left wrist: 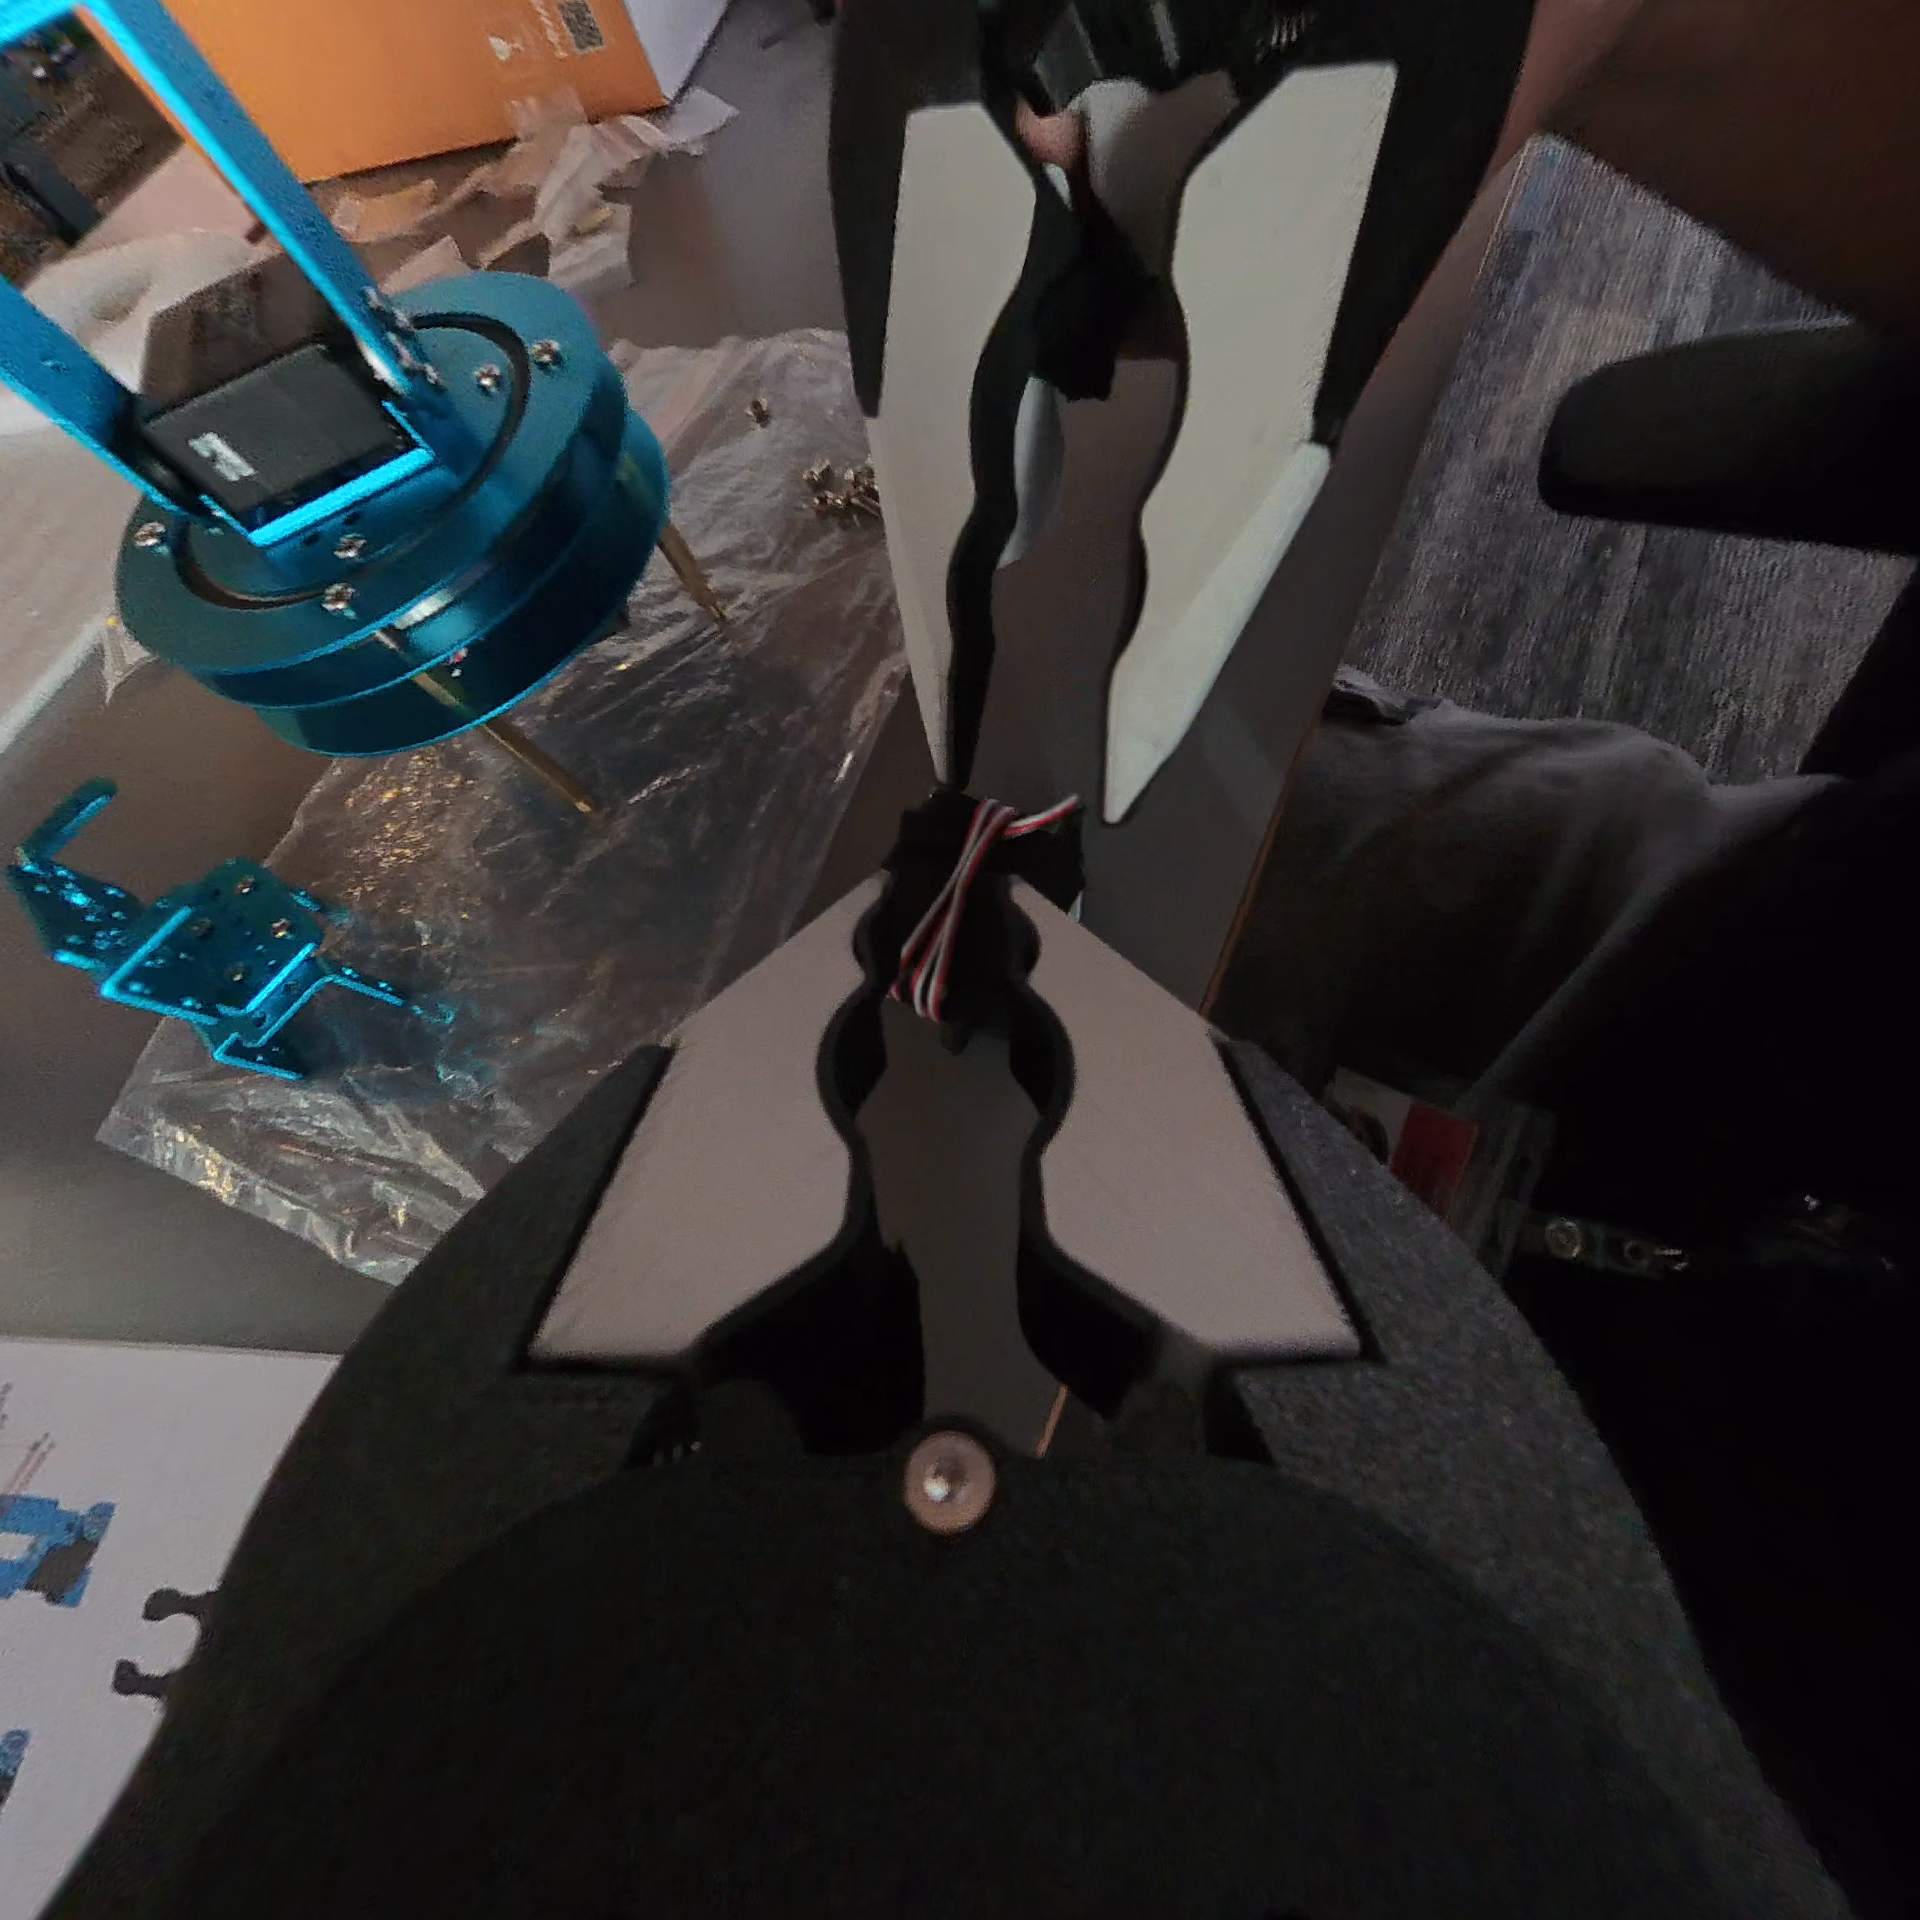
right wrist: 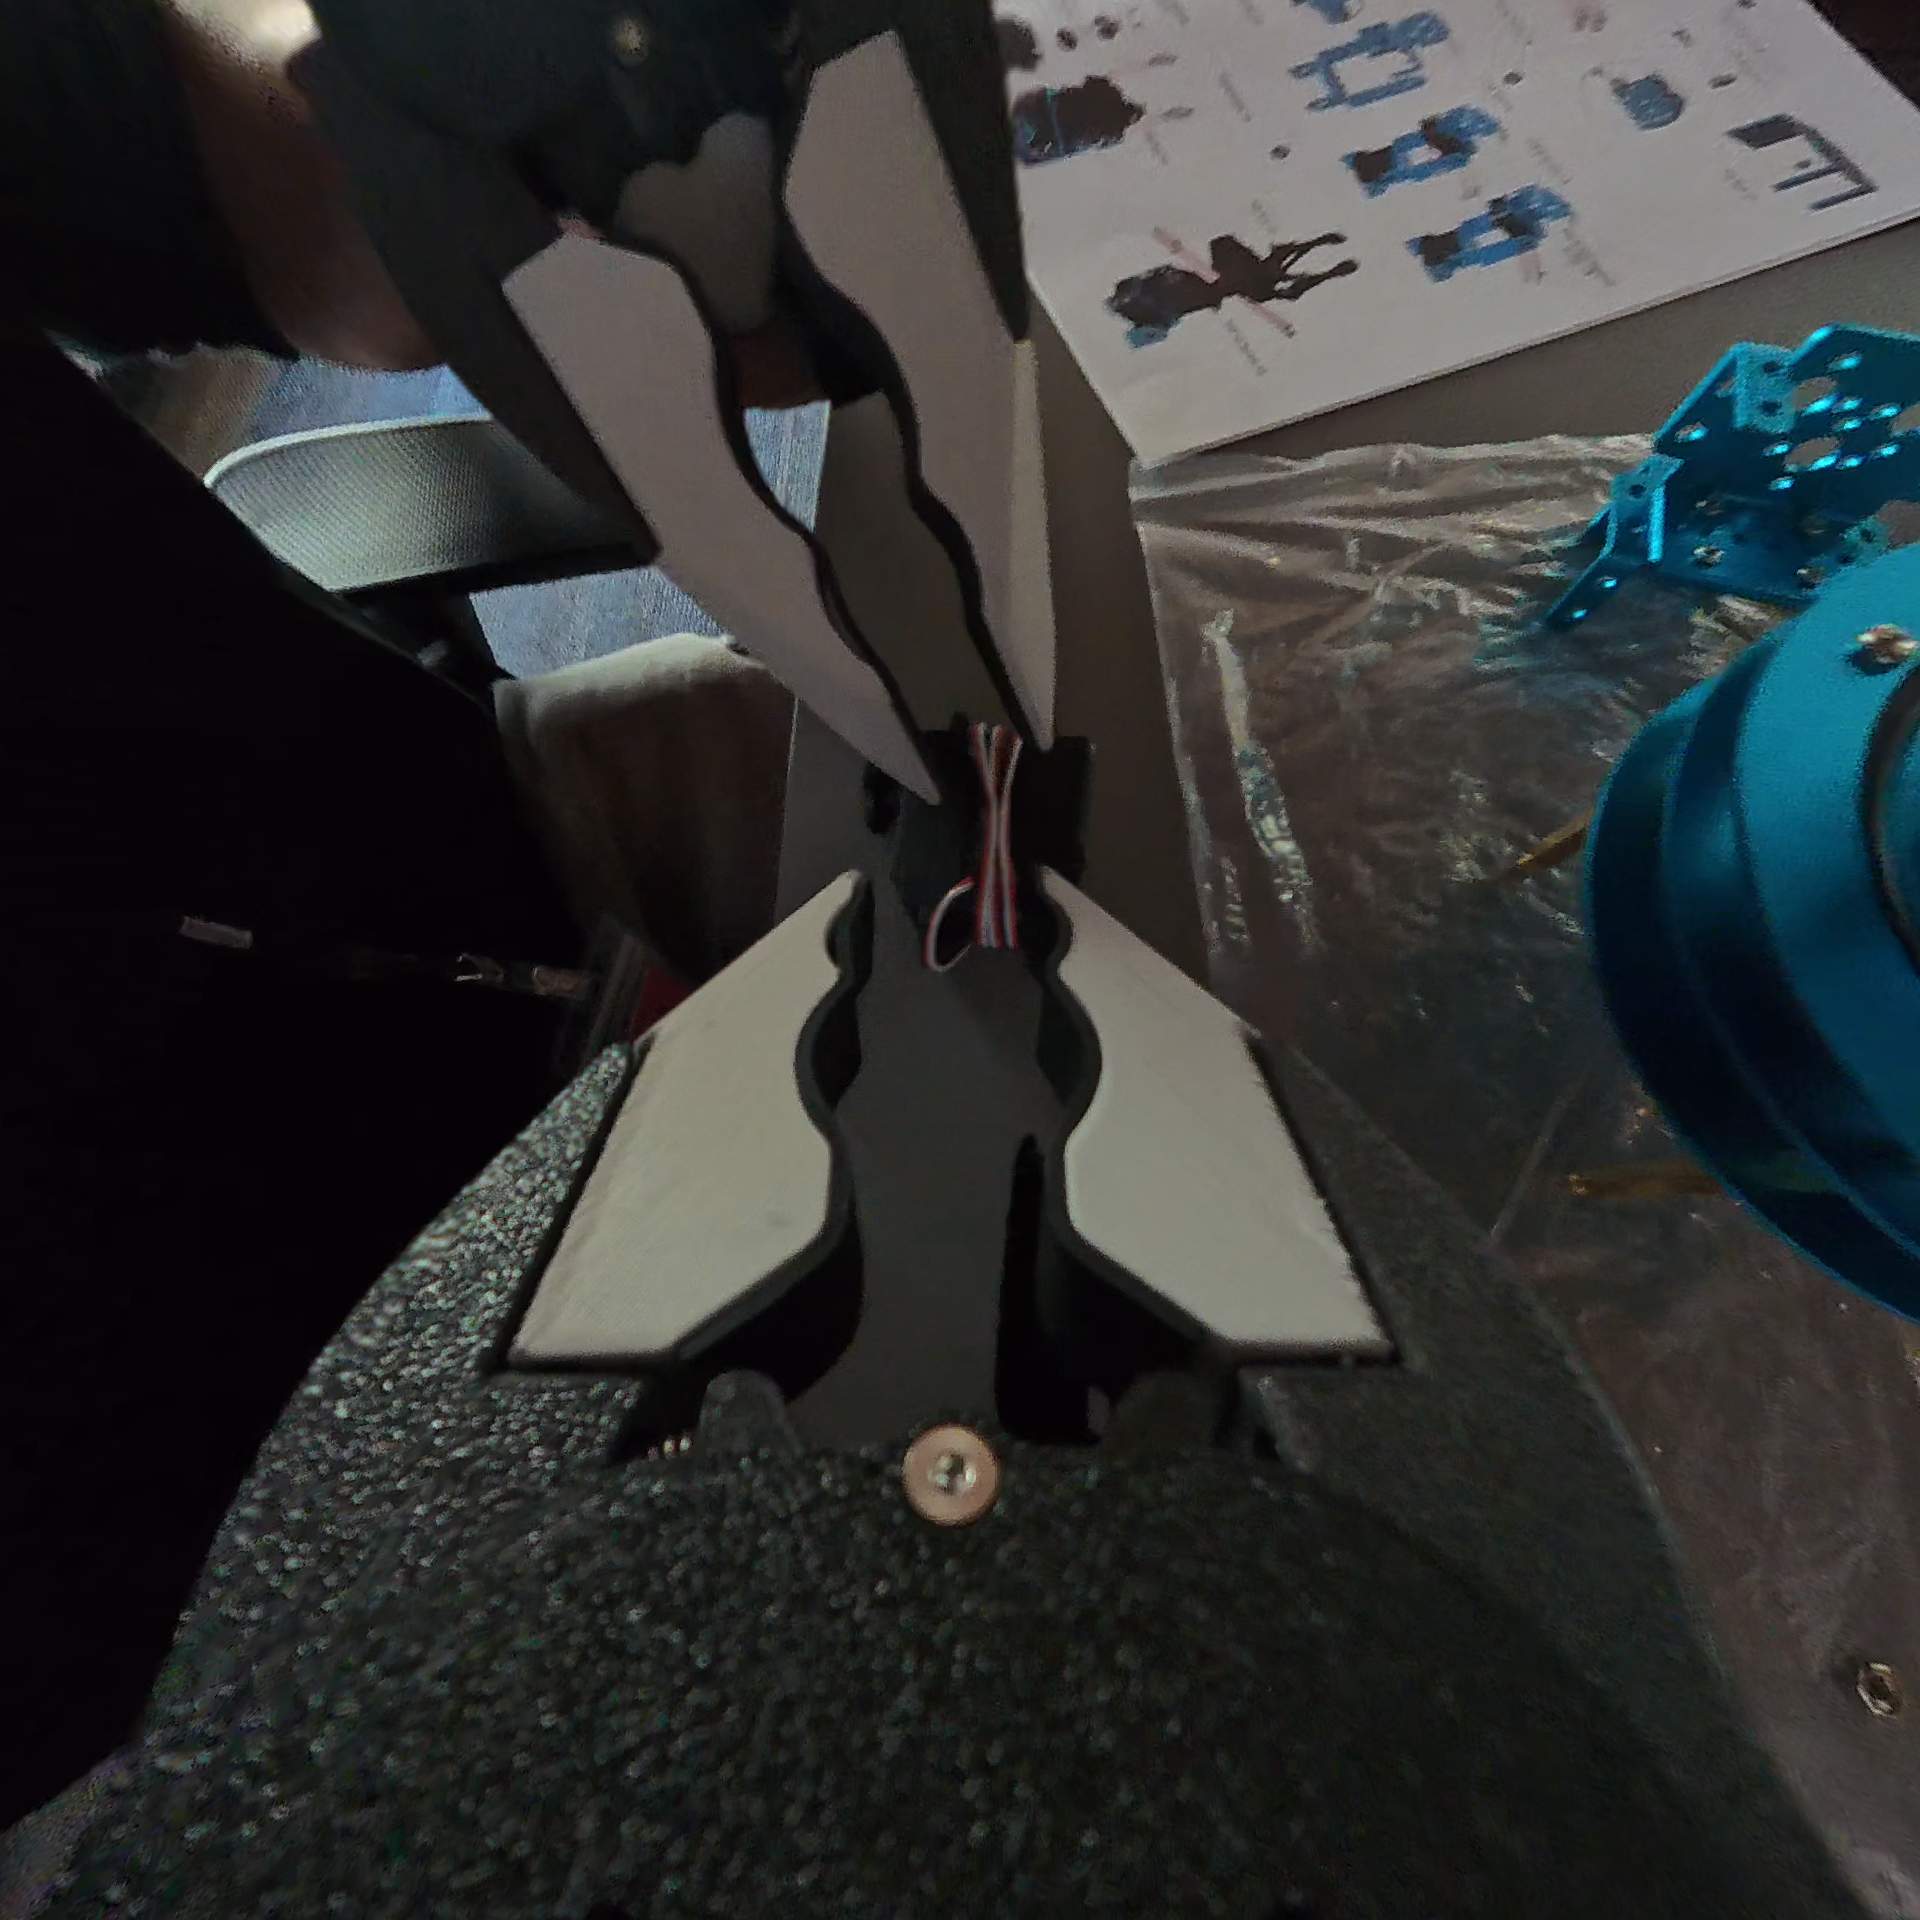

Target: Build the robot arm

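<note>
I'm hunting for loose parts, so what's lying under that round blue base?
Under the round blue base, brass legs stand on a crinkled clear plastic sheet spread over the table. Whatever lies directly beneath the base's middle is hidden by it.

grey table (left wrist: 104,1247), plastic bag (left wrist: 582,831), printed sheet (right wrist: 1455,260)

No writing is legible on the orange box (left wrist: 416,73) or printed sheet (right wrist: 1455,187).

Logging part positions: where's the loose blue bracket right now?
Left wrist view: blue bracket lies at left on the clear plastic sheet, below the round blue base. Right wrist view: upper right, beside the instruction sheet.
</note>
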Available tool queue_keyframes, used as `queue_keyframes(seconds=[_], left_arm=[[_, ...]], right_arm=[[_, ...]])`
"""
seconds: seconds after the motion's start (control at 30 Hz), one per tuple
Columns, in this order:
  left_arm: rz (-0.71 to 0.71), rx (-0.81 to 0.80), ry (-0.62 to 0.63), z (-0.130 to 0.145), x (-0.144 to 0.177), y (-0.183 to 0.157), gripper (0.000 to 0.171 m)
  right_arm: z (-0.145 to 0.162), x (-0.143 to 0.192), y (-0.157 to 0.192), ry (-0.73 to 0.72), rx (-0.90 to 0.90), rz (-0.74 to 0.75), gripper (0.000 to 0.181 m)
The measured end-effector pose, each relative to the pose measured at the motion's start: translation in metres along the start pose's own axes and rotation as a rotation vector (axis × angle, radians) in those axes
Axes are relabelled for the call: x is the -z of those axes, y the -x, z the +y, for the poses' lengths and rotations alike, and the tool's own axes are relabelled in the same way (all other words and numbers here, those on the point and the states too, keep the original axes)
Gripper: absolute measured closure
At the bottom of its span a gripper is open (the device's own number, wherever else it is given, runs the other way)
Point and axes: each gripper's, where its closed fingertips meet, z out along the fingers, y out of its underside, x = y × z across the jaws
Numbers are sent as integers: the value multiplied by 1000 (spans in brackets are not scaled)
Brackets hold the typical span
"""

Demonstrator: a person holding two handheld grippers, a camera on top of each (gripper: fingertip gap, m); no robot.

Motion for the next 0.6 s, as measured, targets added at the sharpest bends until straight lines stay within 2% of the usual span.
queue_keyframes(seconds=[0.2, 0.27, 0.4, 0.47, 0.5, 0.6], left_arm=[[-31, -57, 6, 0, -8, -1, 169], [-82, -95, 9, -2, -9, 2, 171], [-223, -151, -35, -9, -14, 11, 171], [-258, -185, -60, -16, -14, 10, 171], [-254, -194, -57, -17, -14, 10, 171], [-204, -148, -48, -9, -12, 9, 171]], right_arm=[[5, -6, -5, 41, 44, 71, 159], [5, -5, -6, 43, -3, 55, 159], [5, -8, -2, 49, 7, 62, 176], [15, -23, 20, 114, 12, -53, 181], [13, -26, 19, 107, 15, -38, 179], [11, -4, 10, 76, 9, 0, 172]])
